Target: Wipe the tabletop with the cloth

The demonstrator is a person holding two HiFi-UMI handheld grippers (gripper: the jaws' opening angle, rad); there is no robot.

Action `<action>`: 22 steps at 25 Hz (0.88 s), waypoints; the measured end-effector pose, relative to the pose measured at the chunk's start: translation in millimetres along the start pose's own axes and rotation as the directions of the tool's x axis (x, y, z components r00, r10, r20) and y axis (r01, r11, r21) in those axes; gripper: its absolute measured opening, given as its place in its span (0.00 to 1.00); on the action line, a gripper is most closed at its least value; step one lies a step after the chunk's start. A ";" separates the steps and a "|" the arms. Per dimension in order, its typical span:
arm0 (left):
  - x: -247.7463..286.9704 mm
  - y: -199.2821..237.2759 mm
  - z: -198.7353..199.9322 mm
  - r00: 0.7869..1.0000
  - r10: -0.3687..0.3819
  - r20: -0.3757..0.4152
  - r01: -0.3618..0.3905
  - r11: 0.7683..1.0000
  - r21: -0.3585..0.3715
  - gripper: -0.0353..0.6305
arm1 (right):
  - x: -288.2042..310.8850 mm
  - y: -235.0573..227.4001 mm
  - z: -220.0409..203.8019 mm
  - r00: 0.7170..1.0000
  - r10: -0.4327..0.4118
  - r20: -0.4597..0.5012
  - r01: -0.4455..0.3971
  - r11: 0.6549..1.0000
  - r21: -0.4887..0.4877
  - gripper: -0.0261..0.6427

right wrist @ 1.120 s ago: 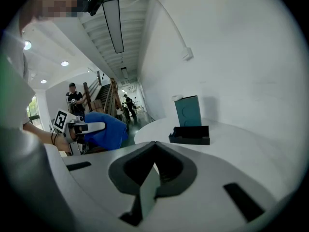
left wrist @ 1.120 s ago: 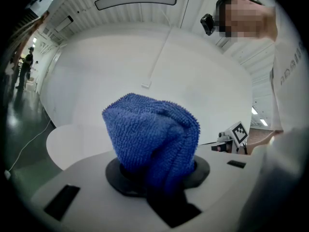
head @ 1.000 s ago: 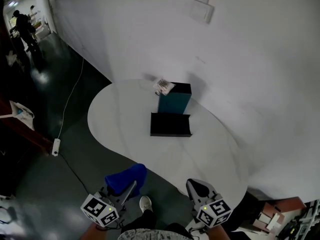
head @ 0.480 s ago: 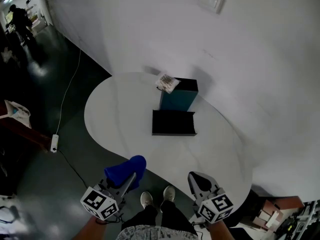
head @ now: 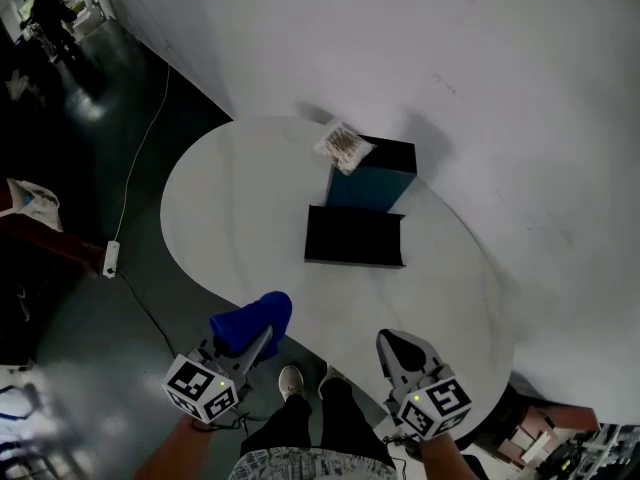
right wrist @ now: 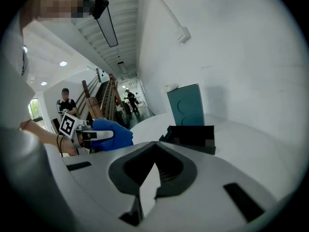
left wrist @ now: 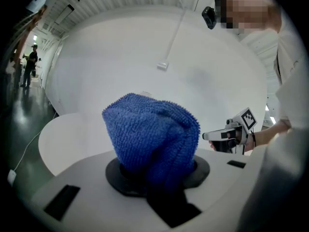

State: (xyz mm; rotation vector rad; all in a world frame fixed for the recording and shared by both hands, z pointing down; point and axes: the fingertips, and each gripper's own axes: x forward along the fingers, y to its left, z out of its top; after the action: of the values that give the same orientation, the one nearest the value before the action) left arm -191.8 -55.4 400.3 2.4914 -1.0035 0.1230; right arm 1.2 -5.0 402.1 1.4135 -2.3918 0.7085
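White curved wall [head: 300, 48] behind, dark glossy floor [head: 60, 168] to the left, and a rounded white tabletop [head: 230, 218] carrying a teal box [head: 380, 186] with a small packet [head: 343, 146] on top and a black open tray [head: 355, 238] just in front of it. Now the cloth [head: 252, 321]: blue, nubbly microfibre, bunched into a soft dome, clamped in the left gripper [left wrist: 154, 174], whose jaws are closed on its gathered lower end. It hangs at the near rim of the table and looks clear of the surface. By my reading it is light, limp and grippy rather than slick. It should flatten and drag under pressure, so the hold at the gathered base suits it, leaving the loose bulk free to meet the top. The left gripper points forward and up over the table edge, forearm low beside the person's body. The right gripper [head: 402, 353] sits level beside it, well apart, aimed at the tray, jaws drawn together with nothing between them. Wiping looks not yet begun; the boxes could get nudged on a wide sweep.
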 end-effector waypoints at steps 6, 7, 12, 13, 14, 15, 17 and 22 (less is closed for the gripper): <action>34.2 16.5 -26.4 0.997 0.050 -0.054 -0.050 0.999 0.006 0.26 | 19.2 -27.8 -10.4 0.997 0.060 -0.046 -0.060 0.998 0.004 0.05; 38.1 18.5 -29.3 0.996 0.059 -0.062 -0.059 0.998 0.008 0.26 | 21.1 -31.8 -11.7 0.996 0.066 -0.052 -0.066 0.998 0.006 0.05; 56.0 33.1 -45.2 0.990 0.100 -0.097 -0.100 0.995 0.005 0.26 | 28.8 -50.1 -18.9 0.994 0.085 -0.073 -0.084 0.996 0.018 0.05; 59.2 36.1 -49.0 0.989 0.109 -0.105 -0.109 0.994 0.004 0.26 | 29.7 -53.1 -21.1 0.993 0.089 -0.078 -0.088 0.996 0.022 0.05; 62.2 38.8 -52.6 0.987 0.116 -0.113 -0.116 0.993 0.004 0.26 | 30.4 -55.9 -23.5 0.992 0.094 -0.083 -0.092 0.995 0.026 0.05; 65.1 41.4 -55.7 0.985 0.123 -0.121 -0.123 0.992 0.006 0.26 | 31.0 -58.8 -25.9 0.991 0.096 -0.088 -0.094 0.995 0.029 0.05; 70.4 47.2 -60.3 0.981 0.137 -0.135 -0.137 0.991 0.015 0.26 | 32.4 -64.9 -30.0 0.991 0.097 -0.096 -0.094 0.995 0.035 0.05; 79.8 65.9 -78.2 0.958 0.204 -0.203 -0.193 0.979 0.072 0.26 | 35.7 -77.1 -40.0 0.989 0.100 -0.110 -0.094 0.994 0.057 0.05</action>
State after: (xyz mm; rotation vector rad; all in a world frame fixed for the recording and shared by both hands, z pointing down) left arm -171.5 -113.8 514.4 2.3560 -1.1687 0.4698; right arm 50.7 -40.9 473.3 1.2471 -2.3832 0.8569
